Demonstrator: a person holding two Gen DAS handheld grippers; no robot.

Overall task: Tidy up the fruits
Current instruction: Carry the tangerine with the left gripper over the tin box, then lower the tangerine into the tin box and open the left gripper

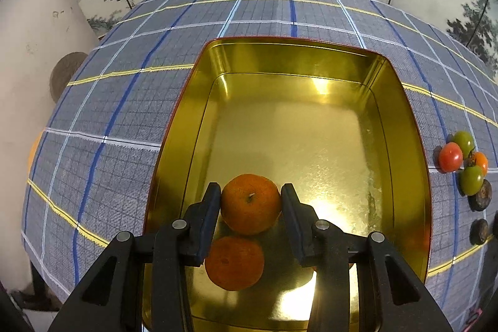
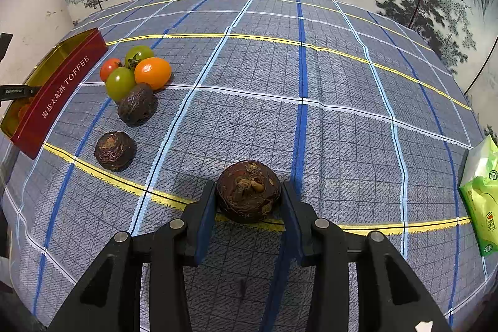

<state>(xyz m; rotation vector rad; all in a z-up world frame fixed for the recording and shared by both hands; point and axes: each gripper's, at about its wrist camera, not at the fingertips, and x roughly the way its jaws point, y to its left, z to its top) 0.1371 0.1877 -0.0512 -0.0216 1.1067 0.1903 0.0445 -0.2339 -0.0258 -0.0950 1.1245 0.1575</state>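
left gripper [image 1: 250, 201] pinches a mandarin [image 1: 250, 203] over the tin [image 1: 411, 126]; right gripper [image 2: 249, 193] pinches a brown fruit [image 2: 248, 190].

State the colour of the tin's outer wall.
Dark red with white lettering on the tin; the right wrist view shows it best.

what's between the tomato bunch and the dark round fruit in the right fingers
Right wrist view: two more dark fruits, one touching the tomato bunch, another nearer; otherwise cloth up to the held fruit.

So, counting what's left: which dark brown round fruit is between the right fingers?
The dark brown round fruit on the yellow stripe; the other two lie loose near the tomatoes.
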